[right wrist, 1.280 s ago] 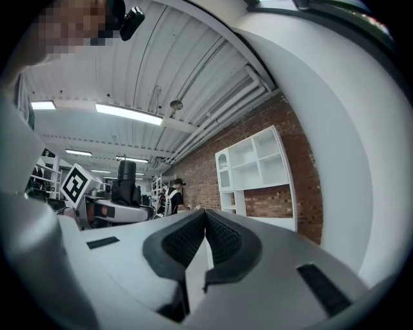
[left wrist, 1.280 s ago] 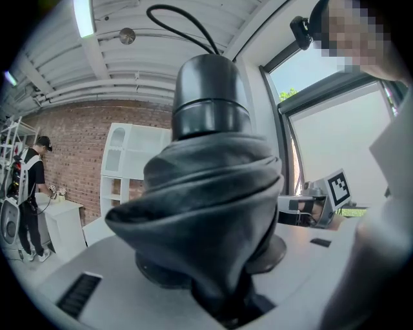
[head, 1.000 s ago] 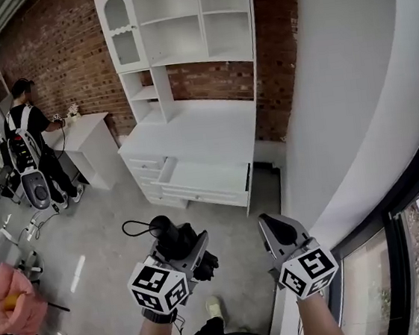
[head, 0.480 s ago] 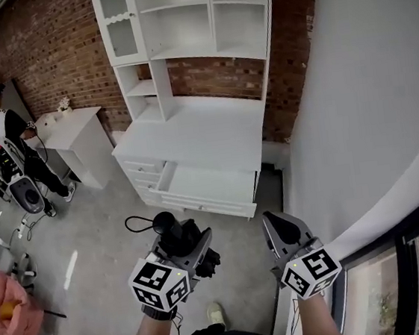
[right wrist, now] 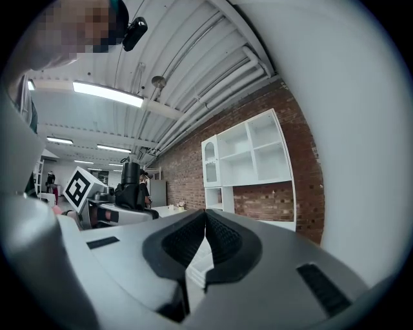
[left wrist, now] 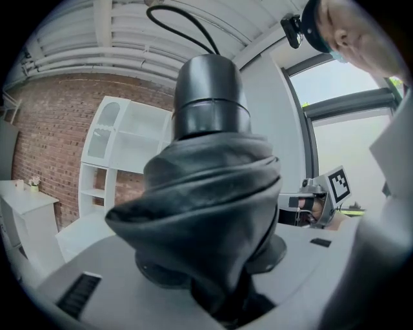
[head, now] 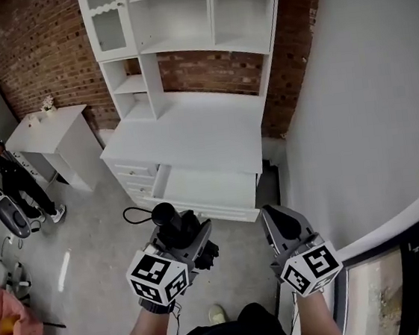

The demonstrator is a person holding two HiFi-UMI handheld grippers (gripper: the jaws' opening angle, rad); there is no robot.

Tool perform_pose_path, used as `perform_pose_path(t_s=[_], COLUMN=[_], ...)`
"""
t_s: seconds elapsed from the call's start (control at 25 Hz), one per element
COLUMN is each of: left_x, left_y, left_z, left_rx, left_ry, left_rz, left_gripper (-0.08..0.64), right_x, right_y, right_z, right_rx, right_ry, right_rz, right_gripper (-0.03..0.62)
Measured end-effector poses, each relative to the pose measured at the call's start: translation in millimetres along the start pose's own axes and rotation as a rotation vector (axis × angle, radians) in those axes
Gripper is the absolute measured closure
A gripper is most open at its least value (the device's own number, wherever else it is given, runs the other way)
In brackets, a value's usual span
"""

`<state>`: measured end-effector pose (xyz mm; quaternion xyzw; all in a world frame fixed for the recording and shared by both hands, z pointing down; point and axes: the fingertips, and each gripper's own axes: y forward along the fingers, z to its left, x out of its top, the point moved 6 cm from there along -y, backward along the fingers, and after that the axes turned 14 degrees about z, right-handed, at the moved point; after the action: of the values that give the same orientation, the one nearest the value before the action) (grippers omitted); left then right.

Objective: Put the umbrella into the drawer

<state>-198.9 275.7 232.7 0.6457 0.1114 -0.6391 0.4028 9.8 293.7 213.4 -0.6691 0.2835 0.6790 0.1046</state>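
A folded black umbrella (head: 178,230) with a thin wrist loop stands upright in my left gripper (head: 192,241), which is shut on its bunched fabric. In the left gripper view the umbrella (left wrist: 206,180) fills the middle, handle end up, and hides the jaws of the left gripper (left wrist: 210,271). My right gripper (head: 277,221) is beside it at the same height; its ribbed pads (right wrist: 222,240) meet with nothing between them. Ahead and below is the white cabinet (head: 190,131) with one open drawer (head: 215,207), which looks empty.
A white hutch with shelves (head: 178,24) stands on the cabinet against the brick wall. A small white table (head: 48,132) and a person (head: 0,175) are at the left. A white wall (head: 368,107) runs along the right. A pink cloth (head: 10,328) is at lower left.
Both grippers have travelled forward together toward the cabinet, which now sits larger and closer in the head view. The umbrella stays in the left gripper; the right stays shut.
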Motion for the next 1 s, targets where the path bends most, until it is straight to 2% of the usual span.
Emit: perform_pose_path(t_s=[0.2,0.4,0.76,1.0], left_x=[7,12,37,52], left_y=[24,57,135,205], left_z=[23,46,97,121], left_rx=[-0.021,-0.009,0.021,0.015], left_ry=[0.000,-0.010,-0.024,0.019], left_rz=[0.001,0.016,0.041,0.086], left_gripper=[0.380,0.380,0.379,0.379], right_x=[6,3,23,23], right_y=[27,66,154,202], right_z=[-16,-42,-112,-167], right_rx=[-0.004,0.030,0.109,0.151], right_ry=[0.007,0.015,0.025,0.046], right_rz=[-0.003,0.004,-0.004,0.024], right_gripper=[0.588,0.589,0.588,0.588])
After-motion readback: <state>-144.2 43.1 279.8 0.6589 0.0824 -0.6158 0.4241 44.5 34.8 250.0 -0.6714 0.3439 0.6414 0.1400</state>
